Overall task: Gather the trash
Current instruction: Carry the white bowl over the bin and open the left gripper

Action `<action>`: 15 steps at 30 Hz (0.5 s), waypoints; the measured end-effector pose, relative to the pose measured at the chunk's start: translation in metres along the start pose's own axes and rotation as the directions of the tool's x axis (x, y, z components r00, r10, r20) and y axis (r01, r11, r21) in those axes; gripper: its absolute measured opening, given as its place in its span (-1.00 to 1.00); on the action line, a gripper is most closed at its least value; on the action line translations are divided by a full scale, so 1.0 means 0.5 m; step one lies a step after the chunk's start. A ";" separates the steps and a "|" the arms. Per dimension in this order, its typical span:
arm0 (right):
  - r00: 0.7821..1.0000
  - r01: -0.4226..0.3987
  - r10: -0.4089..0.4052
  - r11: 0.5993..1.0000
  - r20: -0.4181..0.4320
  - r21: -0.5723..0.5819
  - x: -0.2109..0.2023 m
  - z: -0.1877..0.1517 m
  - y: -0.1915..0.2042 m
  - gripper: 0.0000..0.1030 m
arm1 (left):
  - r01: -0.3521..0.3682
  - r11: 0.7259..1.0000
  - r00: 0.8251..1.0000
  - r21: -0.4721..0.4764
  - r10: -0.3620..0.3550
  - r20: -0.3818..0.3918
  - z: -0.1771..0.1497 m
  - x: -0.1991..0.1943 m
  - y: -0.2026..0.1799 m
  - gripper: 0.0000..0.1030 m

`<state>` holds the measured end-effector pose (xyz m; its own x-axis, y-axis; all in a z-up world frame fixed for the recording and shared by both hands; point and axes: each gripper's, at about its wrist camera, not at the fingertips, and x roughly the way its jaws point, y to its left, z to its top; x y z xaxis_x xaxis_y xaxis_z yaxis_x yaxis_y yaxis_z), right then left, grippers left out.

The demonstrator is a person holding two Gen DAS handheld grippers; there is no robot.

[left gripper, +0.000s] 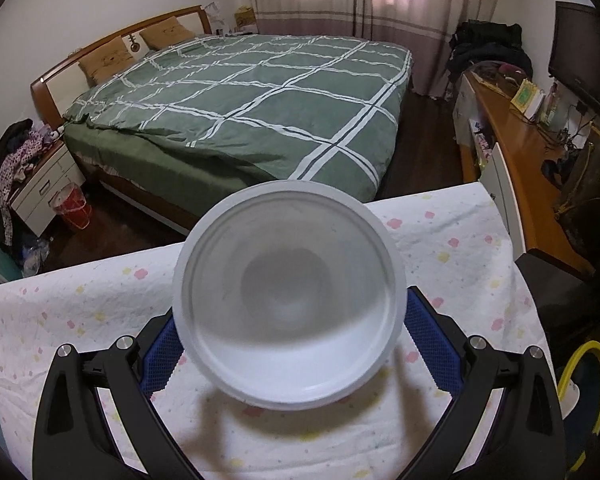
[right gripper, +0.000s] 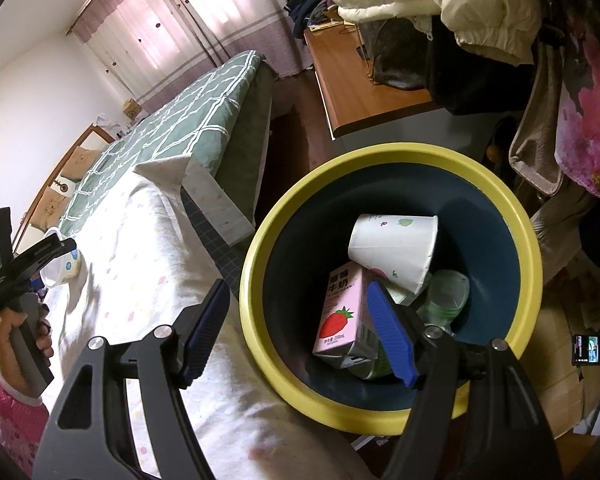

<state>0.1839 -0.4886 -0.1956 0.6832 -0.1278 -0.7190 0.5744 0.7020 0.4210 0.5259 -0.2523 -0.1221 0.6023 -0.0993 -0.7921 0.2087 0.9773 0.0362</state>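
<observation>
Bedroom walls and pink curtains are framing a wide bed under a green checked quilt [left gripper: 260, 100]. Nearer me, a table draped in a white cloth with pastel blotches [left gripper: 80, 320] is filling the foreground. Beside its edge a round dark blue bin with a yellow rim [right gripper: 256, 256] is holding a white paper cup [right gripper: 396, 244], a pink strawberry milk carton [right gripper: 342, 316] and a greenish clear plastic bottle [right gripper: 446, 294].

My left gripper [left gripper: 288, 320] is clenching a white plastic tub [left gripper: 288, 296] above the cloth, well apart from the bin. My right gripper [right gripper: 300, 332] is hanging released and empty, straddling the bin's rim.

I am judging that the smooth tub could slip from the pads, or clip the rim and tumble to the floor. Its mouth is blurring, and it is hiding the left fingertips.
</observation>
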 end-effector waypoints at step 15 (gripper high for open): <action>1.000 -0.002 0.002 1.000 0.012 0.008 -0.002 -0.002 0.001 0.31 | 0.019 1.000 0.999 0.002 -0.019 0.034 -0.029 -0.055 0.008 0.76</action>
<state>0.1829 -0.4873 -0.1951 0.6898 -0.1348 -0.7113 0.5763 0.6969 0.4268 0.4988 -0.2428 -0.1089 0.6236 -0.1245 -0.7718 0.2219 0.9748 0.0221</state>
